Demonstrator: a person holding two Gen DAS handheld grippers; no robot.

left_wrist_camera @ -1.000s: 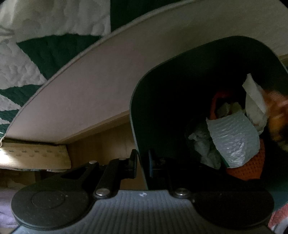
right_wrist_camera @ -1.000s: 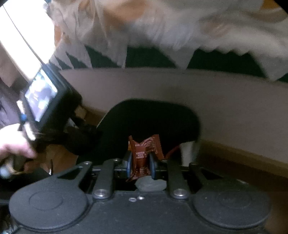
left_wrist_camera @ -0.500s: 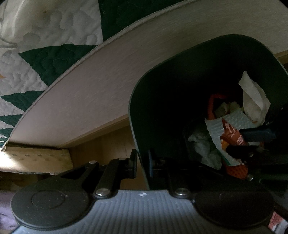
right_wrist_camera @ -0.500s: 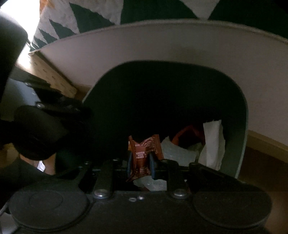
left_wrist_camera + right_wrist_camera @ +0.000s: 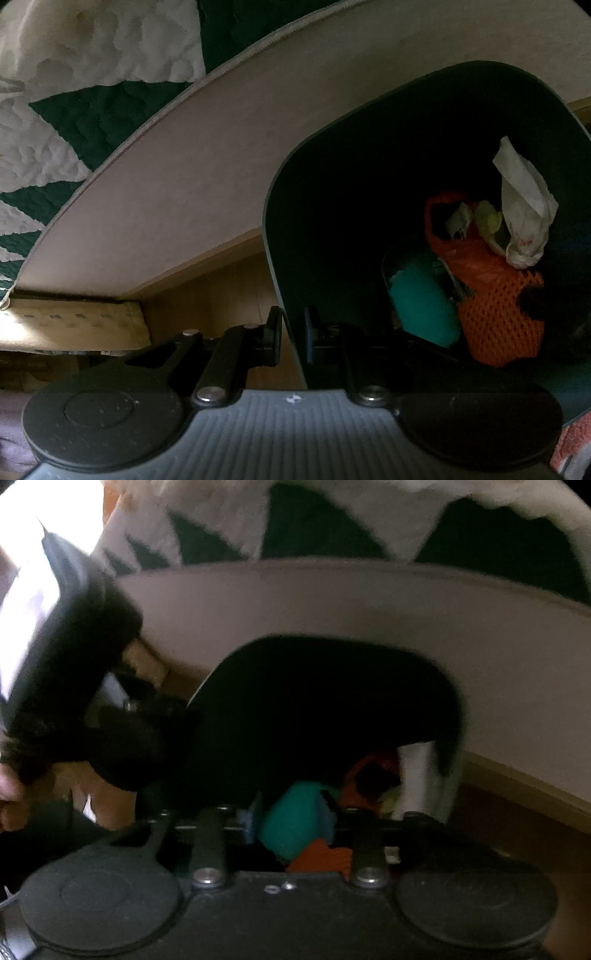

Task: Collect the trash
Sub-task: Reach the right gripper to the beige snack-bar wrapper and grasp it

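A dark green trash bin (image 5: 332,192) is held tilted; my left gripper (image 5: 291,332) is shut on its rim wall. Inside it lie an orange mesh bag (image 5: 495,306), white crumpled paper (image 5: 524,206) and a teal object (image 5: 421,306). In the blurred right wrist view, my right gripper (image 5: 291,819) is open just at the bin's mouth (image 5: 325,701), with the teal object (image 5: 291,823) showing between its fingers. The brown wrapper is not in view.
A bed with a pale mattress side (image 5: 184,177) and a green-and-white quilt (image 5: 92,110) runs behind the bin. A wooden floor (image 5: 221,288) lies below. The left gripper body (image 5: 85,701) shows dark at the left of the right wrist view.
My right gripper has opened and no longer holds the brown wrapper; it pulled back from inside the bin. The bin's contents have shifted, with a teal object now showing where the grey mailer was.
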